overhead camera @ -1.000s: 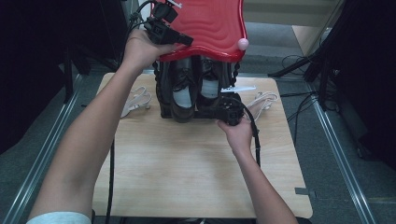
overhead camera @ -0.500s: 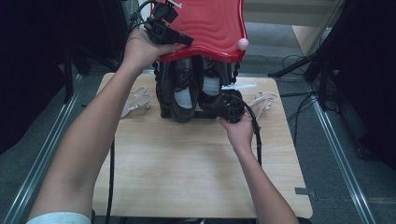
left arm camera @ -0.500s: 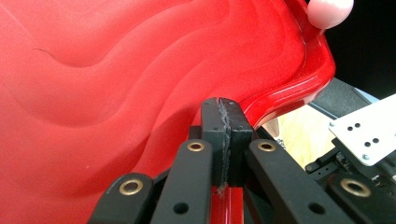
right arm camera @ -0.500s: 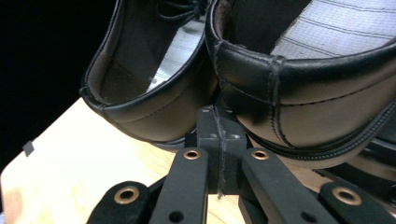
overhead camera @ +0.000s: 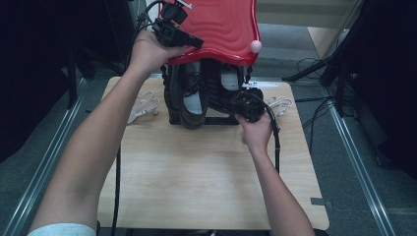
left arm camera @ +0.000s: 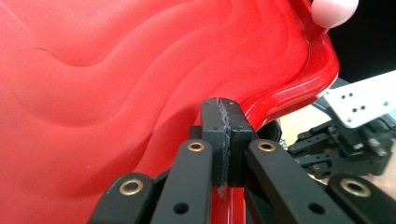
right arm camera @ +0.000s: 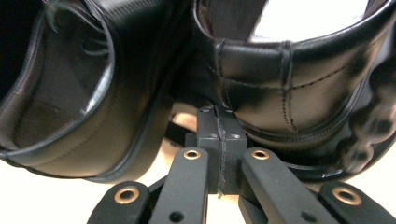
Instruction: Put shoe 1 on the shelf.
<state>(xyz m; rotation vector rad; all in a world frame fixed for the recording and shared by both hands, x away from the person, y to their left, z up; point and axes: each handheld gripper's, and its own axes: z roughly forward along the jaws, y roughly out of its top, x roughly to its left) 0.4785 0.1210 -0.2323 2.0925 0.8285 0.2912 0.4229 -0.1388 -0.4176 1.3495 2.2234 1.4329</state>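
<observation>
A red wavy lid (overhead camera: 223,29) is seen raised above a black rack (overhead camera: 216,119) at the far middle of the wooden counter (overhead camera: 206,177), with a pink knob (overhead camera: 255,46) at its near right corner. Under the lid two black shoes (overhead camera: 193,98) are stood in the rack, openings facing the person. The left tool (overhead camera: 194,43) is laid against the lid's near left edge; in the left gripper view its pads (left arm camera: 219,128) are pressed flat together with nothing between them, right at the lid's red rim (left arm camera: 299,84). The right tool (overhead camera: 244,101) is parked low at the right shoe (right arm camera: 299,79), and in the right gripper view it's shut too, pads touching each other, just beneath the shoes' collars. Pale sandals are left on the counter, one on each side of the rack (overhead camera: 142,105) (overhead camera: 280,104).
</observation>
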